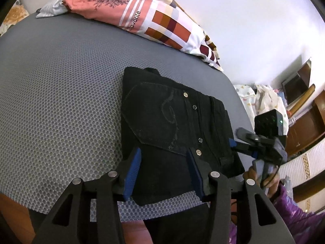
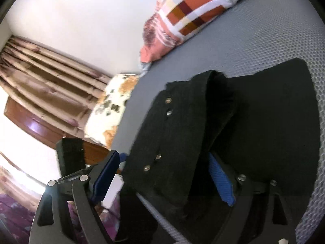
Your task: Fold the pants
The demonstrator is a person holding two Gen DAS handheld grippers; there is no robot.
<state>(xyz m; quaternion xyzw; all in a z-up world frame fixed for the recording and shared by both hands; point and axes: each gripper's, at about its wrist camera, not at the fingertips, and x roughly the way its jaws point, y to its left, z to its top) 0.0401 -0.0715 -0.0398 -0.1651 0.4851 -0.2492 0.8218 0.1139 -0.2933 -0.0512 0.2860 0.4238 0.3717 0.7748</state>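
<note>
while two claws gape, one black pants [image 1: 174,130] bundle lies folded.

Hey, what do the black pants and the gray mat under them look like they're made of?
The pants look like black denim: matte, heavy weave, a stitched back pocket and metal rivets. The mat looks like gray mesh or foam, going by its regular honeycomb of small cells; which one is hard to tell.

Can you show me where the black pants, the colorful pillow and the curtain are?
black pants [image 1: 162,122], left wrist view, on the back pocket.
colorful pillow [image 1: 172,32], left wrist view, on its checked part.
curtain [image 2: 46,75], right wrist view, on its folds.
</note>
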